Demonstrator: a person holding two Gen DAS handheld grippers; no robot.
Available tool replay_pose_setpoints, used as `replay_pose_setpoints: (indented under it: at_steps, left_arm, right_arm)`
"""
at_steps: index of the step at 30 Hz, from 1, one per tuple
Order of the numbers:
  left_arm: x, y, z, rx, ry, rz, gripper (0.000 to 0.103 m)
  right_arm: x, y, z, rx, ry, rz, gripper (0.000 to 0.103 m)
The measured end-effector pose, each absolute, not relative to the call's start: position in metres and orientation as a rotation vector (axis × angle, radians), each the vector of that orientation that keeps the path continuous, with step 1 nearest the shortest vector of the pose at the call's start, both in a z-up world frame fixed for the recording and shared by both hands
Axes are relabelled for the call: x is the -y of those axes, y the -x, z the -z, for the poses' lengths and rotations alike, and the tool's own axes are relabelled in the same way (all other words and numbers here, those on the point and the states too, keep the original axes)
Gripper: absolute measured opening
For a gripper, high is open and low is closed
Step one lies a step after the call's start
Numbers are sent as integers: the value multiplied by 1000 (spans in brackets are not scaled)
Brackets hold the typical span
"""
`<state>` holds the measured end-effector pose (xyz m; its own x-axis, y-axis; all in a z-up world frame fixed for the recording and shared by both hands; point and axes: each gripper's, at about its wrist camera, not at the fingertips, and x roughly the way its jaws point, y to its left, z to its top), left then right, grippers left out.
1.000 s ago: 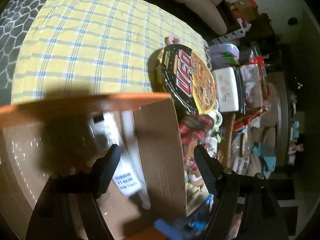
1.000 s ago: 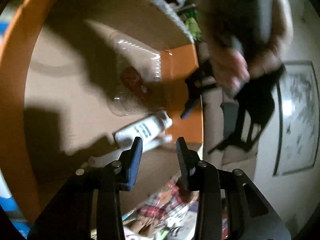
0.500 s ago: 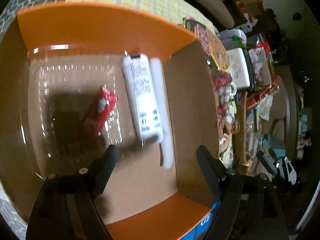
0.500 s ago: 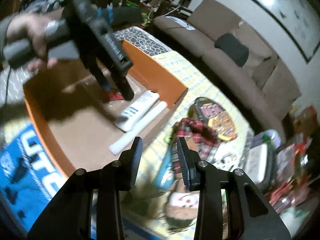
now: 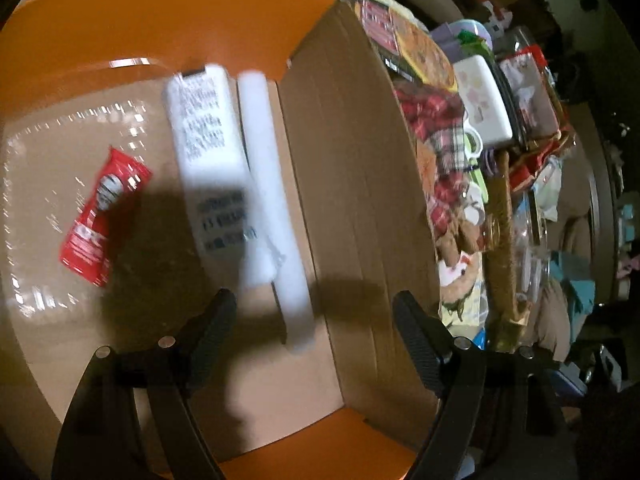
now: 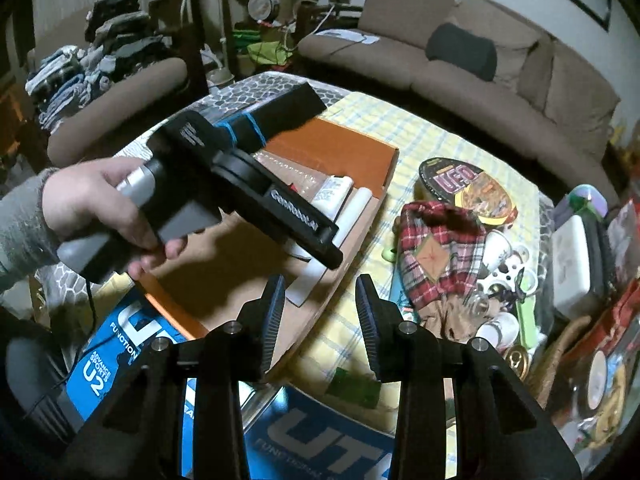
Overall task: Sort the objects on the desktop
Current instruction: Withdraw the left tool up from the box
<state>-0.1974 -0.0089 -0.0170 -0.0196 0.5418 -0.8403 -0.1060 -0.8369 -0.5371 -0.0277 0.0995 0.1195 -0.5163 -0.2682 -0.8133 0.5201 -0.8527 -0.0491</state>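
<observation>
Box (image 5: 360,184): orange-rimmed carton on your desk; holds a white tube (image 5: 204,152), a white roll (image 5: 272,208) and a red packet (image 5: 100,216).
Left hand-held gripper (image 5: 314,320): spread, empty, hovering over the roll.
Right hand-held gripper (image 6: 320,308): spread, empty, above the box edge.
Pile (image 6: 440,248): unsorted clutter just beside the box.
Risk: you may jostle what is sorted, or your grippers may collide over the box.
</observation>
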Motion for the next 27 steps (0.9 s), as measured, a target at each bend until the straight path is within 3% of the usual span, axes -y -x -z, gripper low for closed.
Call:
replay_pose_setpoints:
  at_steps: [5,10,18,21,27]
  left_arm:
    - [7,195,25,523,1826,-1866,83]
    - [27,183,33,825,1779,-1742,83]
    - [41,177,55,1108,1712,-1674,83]
    - [35,176,69,1258,1681,-1597,93]
    - [19,173,72,1500,1448,-1364,94]
  right_arm:
    - [-107,22,-120,-335,-1194,2361,35]
    - [-112,15,-127,-311,-1168,2387,41]
    - [-112,9,-130,-218,-1161,2382,33]
    - [-115,7,-133,-165,-1156,2388,33]
    - [-118,6,-142,-143,-1143,2407,33]
